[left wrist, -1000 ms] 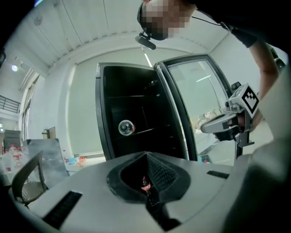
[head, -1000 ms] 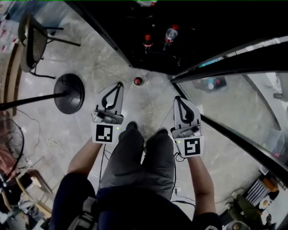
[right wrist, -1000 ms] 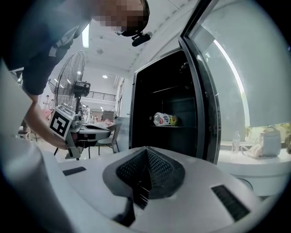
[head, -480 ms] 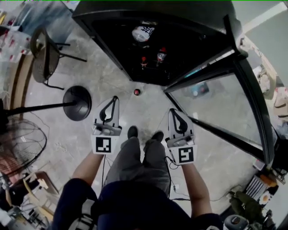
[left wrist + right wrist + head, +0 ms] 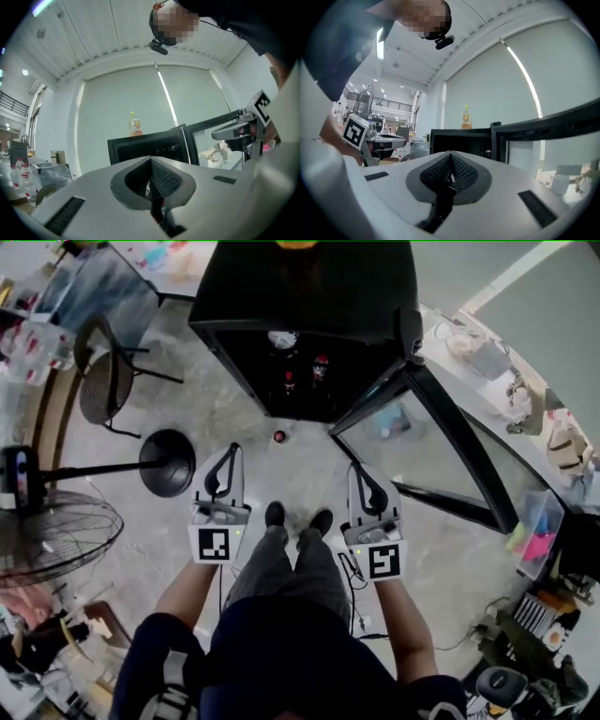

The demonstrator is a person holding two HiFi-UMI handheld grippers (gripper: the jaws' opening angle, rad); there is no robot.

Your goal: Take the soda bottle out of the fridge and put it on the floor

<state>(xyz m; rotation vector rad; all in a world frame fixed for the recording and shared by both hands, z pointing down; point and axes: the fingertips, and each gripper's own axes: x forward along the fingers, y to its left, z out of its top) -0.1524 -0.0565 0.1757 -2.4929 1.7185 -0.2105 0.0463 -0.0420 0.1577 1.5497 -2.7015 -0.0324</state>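
Jaws on left gripper and right gripper are seen clenched, nothing held. Two red-capped bottles are seen inside the black fridge, its glass door swung open. A red-topped item, possibly a soda bottle already set down, is seen on the floor just before the fridge; not certain. If another reach is needed, jaws should be opened early, a bottle's body taken upright, the floor item stepped around.

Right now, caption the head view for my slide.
Standing before the open black fridge, left gripper and right gripper shut and empty, a red-capped bottle on the floor ahead.
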